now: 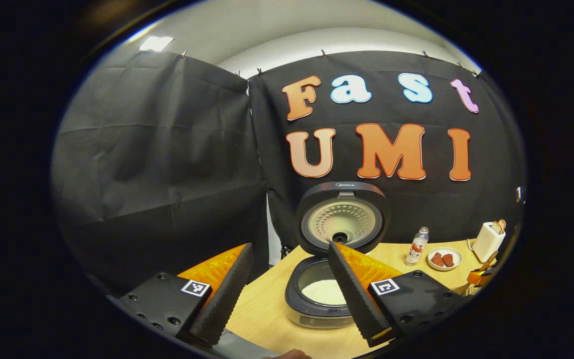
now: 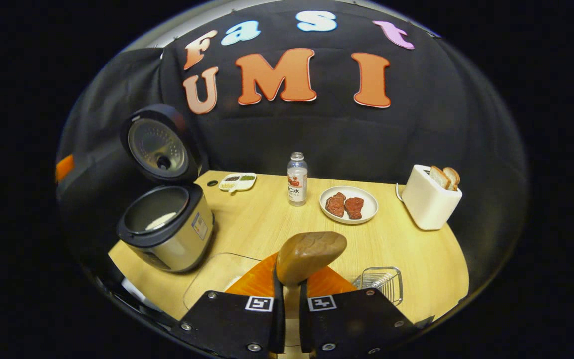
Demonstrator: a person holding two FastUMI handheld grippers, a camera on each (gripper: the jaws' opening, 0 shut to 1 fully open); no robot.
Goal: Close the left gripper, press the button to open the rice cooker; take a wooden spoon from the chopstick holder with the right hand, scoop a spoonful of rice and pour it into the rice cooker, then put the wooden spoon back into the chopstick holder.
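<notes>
Wooden spoon (image 2: 310,255): we hold it by the handle in the right gripper (image 2: 289,311), both fingers pressed on the stem, bowl upward and forward so it rides level above the table (image 2: 416,264). We cannot tell whether the bowl carries rice; we see its rounded back.
Right gripper state: pinching the spoon handle, with the handle as the narrow gap between the fingers.
Left gripper (image 1: 287,294): spread apart and holding nothing, drawn back from the cooker; we judge its button work is finished, so we keep it out of the spoon's path.
Rice cooker (image 2: 167,227): at the table's left end, lid (image 2: 160,144) swung up and standing open, so the pot is reachable from above. White rice lies in the pot (image 1: 323,290).
Glass container (image 2: 217,276): a clear dish just left of the right gripper, near the cooker; likely the rice source, though its contents are too faint to tell.
Wire holder (image 2: 380,281): just right of the spoon, probably the chopstick holder it goes back into.
Other items: water bottle (image 2: 297,178), plate of meat (image 2: 349,205) and toaster (image 2: 429,197) sit well away from our route.
Step in hand: we judge the spoon is in transit, scooping or pouring.
</notes>
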